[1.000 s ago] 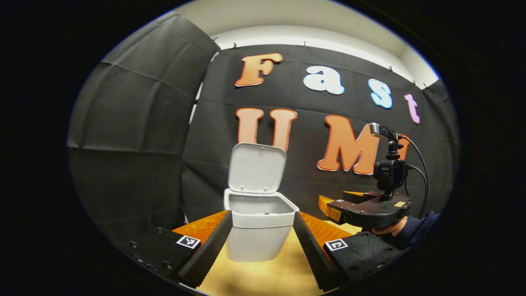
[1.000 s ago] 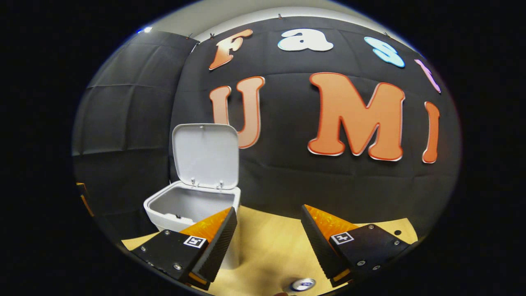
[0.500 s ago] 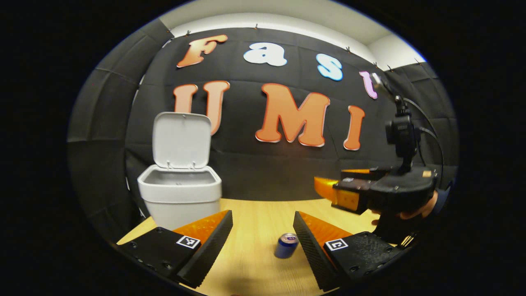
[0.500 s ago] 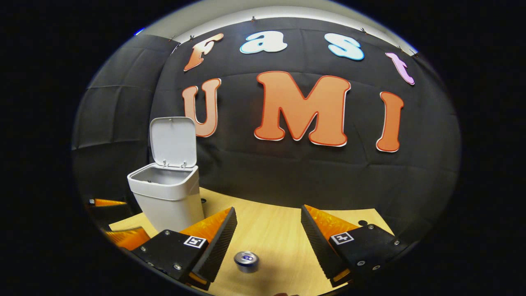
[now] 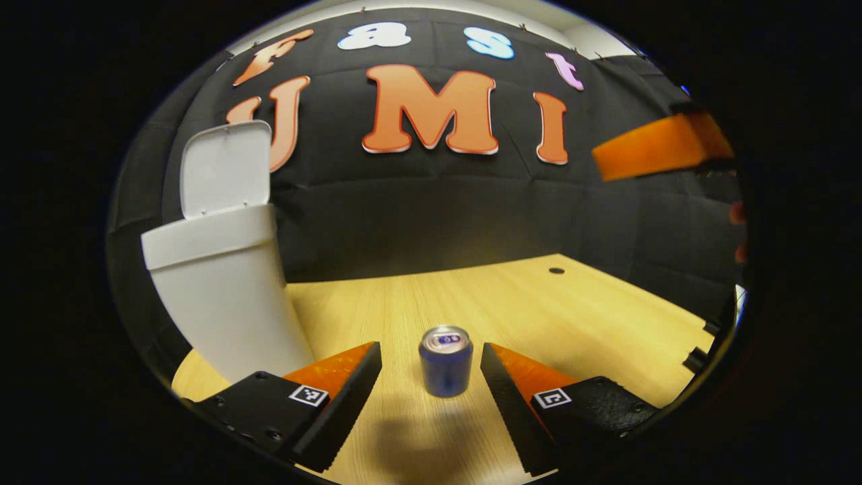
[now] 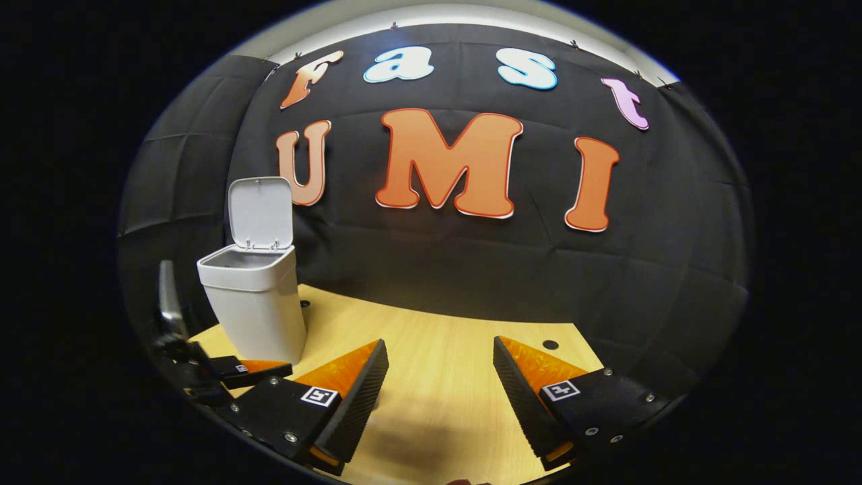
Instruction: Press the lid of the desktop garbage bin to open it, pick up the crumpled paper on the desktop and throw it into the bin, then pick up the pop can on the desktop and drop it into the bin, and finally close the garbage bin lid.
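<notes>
Left claw [image 5: 431, 377], jaws spread and gripping nothing, is framing the upright pop can [image 5: 445, 360] (not touching it) on the table [image 5: 539, 303]. Right claw [image 6: 438, 391] is hanging open and empty. Farther off, the garbage bin [image 5: 222, 289] is standing with its lid [image 5: 224, 167] raised. Risk: closing off-centre would likely tip or roll the light can.

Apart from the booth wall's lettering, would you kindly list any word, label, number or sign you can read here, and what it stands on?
Nothing here can be quoted as readable text.
pop can: any print is too blurred to read.
left tool: square coded markers, patterns only, no words.
right tool: the same kind of square markers, no words.
garbage bin and its raised lid: plain, no lettering visible.
</notes>
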Action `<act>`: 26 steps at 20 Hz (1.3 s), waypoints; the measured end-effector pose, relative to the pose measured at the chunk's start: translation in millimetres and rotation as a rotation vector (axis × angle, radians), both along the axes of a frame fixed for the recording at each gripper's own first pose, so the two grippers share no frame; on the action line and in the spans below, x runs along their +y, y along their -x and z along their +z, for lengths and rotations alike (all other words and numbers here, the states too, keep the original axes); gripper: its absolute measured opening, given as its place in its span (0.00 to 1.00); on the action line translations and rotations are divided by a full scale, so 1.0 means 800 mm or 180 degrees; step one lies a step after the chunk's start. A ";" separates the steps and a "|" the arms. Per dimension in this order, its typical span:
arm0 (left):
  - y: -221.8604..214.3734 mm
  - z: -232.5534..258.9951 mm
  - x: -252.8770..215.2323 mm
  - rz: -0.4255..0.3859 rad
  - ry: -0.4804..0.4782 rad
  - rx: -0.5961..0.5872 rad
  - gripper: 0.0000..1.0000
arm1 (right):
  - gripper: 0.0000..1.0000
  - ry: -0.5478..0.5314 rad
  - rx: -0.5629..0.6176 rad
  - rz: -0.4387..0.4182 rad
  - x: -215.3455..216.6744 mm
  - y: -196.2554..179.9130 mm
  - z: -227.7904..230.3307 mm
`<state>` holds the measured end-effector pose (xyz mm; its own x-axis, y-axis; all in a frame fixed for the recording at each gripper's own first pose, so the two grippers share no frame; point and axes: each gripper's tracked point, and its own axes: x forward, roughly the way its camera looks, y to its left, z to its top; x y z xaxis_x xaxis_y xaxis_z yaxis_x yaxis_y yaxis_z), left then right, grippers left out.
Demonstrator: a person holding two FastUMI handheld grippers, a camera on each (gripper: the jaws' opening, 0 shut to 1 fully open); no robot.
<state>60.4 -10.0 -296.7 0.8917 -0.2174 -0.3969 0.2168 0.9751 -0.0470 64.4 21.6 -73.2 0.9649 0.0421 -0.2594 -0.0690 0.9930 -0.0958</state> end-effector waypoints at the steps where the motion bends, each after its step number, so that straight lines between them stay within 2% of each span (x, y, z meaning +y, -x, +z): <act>1: -0.010 -0.018 -0.003 -0.0015 -0.0020 0.0085 0.95 | 0.94 0.0036 0.0051 -0.0023 -0.006 0.005 -0.003; 4: -0.031 -0.075 -0.011 -0.0017 -0.0078 0.0400 0.96 | 0.94 0.0137 0.0088 -0.0097 -0.024 0.017 0.000; 11: -0.076 -0.122 -0.025 0.0014 -0.0120 0.0560 0.97 | 0.94 0.0167 0.0168 -0.0295 -0.060 0.032 0.002; 13: -0.079 -0.121 -0.030 0.0004 -0.0113 0.0570 0.87 | 0.94 0.0132 0.0169 -0.0346 -0.066 0.031 0.002; 14: -0.075 -0.121 -0.028 -0.0015 -0.0124 0.0612 0.84 | 0.94 0.0124 0.0168 -0.0364 -0.068 0.029 0.002; 17: -0.076 -0.102 -0.023 -0.0025 -0.0170 0.0581 0.83 | 0.94 0.0064 0.0161 -0.0365 -0.065 0.024 -0.001; 20: -0.071 -0.059 -0.012 0.0053 -0.0092 0.0492 0.81 | 0.94 -0.0005 0.0141 -0.0337 -0.058 0.016 -0.002; 26: -0.049 0.063 0.025 0.0180 -0.0051 0.0059 0.80 | 0.94 -0.0096 0.0067 -0.0284 -0.052 0.001 -0.006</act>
